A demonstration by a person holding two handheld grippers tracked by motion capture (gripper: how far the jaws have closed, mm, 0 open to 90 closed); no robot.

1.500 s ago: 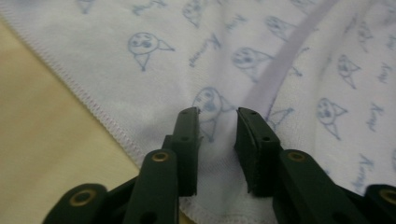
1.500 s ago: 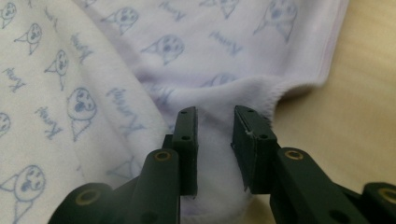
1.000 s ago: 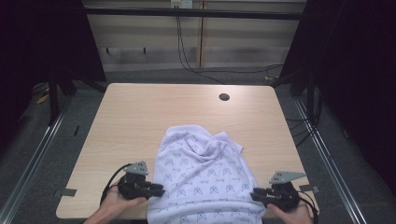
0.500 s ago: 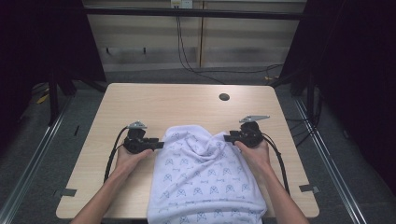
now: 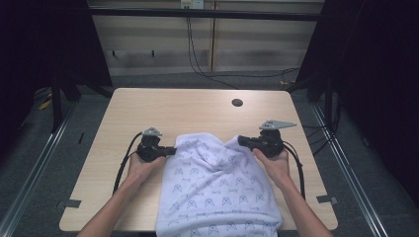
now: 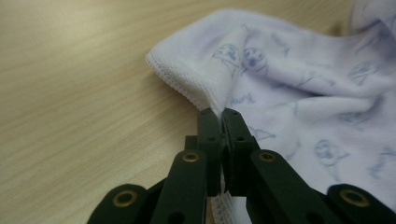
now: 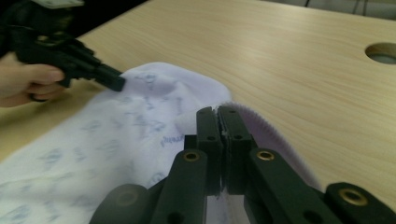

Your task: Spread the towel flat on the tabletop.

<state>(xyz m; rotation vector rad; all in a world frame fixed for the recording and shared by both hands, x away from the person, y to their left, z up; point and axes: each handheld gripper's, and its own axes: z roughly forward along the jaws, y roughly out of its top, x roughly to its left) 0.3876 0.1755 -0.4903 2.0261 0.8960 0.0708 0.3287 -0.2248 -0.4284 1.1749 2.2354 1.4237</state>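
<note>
1. Dark room w/ black drapes both sides; pale wood table (image 5: 148, 113) on grey floor, metal rails along left & right, cables down the back wall.
2. Table's far half is bare except a round hole (image 5: 237, 102) near the far edge, right of centre. Bare strips also run down the left and right sides, outside each hand.
3. Towel (image 5: 217, 192): white w/ small blue print, lies on the near half, centred. Near end runs past the table's near edge and out of the high view. Long axis goes near-to-far; far end points toward the back wall.
4. Towel's far edge is rumpled, a dip in the middle between two raised corners.
5. Left gripper (image 5: 170, 150) at the far-left corner of towel, jaws pointing right. In the left gripper view (image 6: 219, 116) jaws are closed tight on a folded bit of hemmed edge; cloth bunches up just past the tips.
6. Right gripper (image 5: 242, 140) at the far-right corner, jaws pointing left, grey plate on top. In the right gripper view (image 7: 218, 114) jaws pinched together on towel hem, which curves off to the right on the wood.
7. Both grippers sit about level across the table, well apart, towel spanning between. Hands grip from the near side; cables loop back toward the person.
8. Right gripper view also catches the left gripper farther off, tip on the cloth.
</note>
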